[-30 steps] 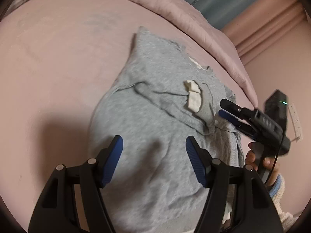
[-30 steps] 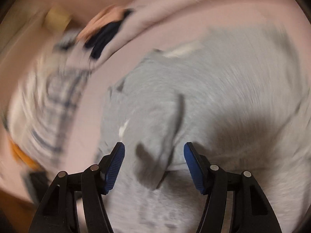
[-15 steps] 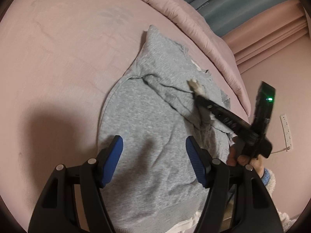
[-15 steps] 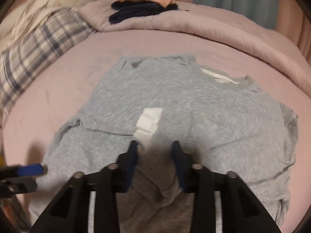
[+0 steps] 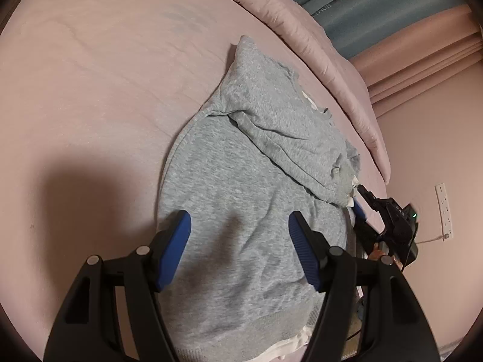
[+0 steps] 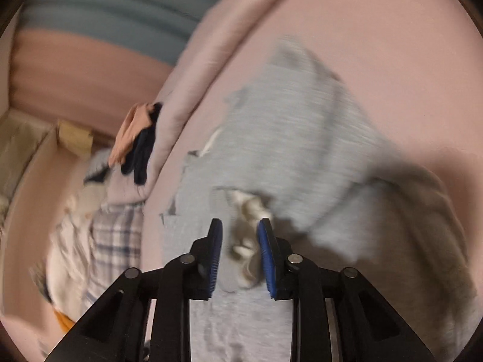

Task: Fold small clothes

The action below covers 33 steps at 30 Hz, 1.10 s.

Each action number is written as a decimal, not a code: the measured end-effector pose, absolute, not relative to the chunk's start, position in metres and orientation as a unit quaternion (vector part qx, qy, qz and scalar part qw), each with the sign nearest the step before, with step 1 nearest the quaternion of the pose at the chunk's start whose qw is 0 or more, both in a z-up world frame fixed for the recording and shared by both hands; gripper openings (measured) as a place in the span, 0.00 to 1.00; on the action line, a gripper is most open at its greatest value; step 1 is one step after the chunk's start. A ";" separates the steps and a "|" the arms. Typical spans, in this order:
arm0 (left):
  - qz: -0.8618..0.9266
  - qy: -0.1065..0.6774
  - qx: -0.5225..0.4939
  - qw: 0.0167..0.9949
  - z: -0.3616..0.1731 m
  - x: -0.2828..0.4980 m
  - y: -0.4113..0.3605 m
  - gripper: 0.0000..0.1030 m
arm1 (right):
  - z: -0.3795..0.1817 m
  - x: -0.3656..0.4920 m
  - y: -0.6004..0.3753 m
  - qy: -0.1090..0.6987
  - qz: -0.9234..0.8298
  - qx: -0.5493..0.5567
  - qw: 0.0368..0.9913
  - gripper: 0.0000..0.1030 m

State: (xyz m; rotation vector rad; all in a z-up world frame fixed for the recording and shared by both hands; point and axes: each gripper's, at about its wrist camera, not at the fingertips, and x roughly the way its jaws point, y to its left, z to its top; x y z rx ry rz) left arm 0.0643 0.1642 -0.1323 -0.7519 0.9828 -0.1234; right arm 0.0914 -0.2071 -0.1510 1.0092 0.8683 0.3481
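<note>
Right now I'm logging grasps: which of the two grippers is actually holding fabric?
The right gripper: its jaws pinch the grey sweatshirt's sleeve cuff. The left gripper hovers, jaws wide apart.

Black grippers (image 5: pixel 240 249), ribbed blue pads (image 5: pixel 302 255)

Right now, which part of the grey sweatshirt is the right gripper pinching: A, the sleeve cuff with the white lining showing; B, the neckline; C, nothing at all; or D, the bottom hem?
A: the right gripper is closed on the sleeve cuff of the grey sweatshirt, white lining showing between its pads, while the left gripper hangs open above the body.
</note>
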 end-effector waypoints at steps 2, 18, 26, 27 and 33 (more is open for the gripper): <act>-0.056 0.461 -0.352 0.813 -0.132 0.065 0.163 0.65 | -0.161 0.087 -0.219 0.392 0.162 0.514 0.745 0.55; -0.041 0.477 -0.302 0.825 -0.134 0.104 0.154 0.65 | -0.116 0.111 -0.125 0.478 0.200 0.227 0.825 0.14; -0.048 0.489 -0.284 0.824 -0.146 0.120 0.144 0.65 | -0.082 0.126 -0.146 0.419 0.163 0.166 0.878 0.13; -0.050 0.490 -0.284 0.823 -0.146 0.120 0.144 0.65 | -0.092 0.128 -0.151 0.432 0.151 0.157 0.875 0.13; -0.065 0.480 -0.280 0.829 -0.130 0.112 0.147 0.65 | -0.114 0.125 -0.168 0.451 0.124 0.182 0.865 0.19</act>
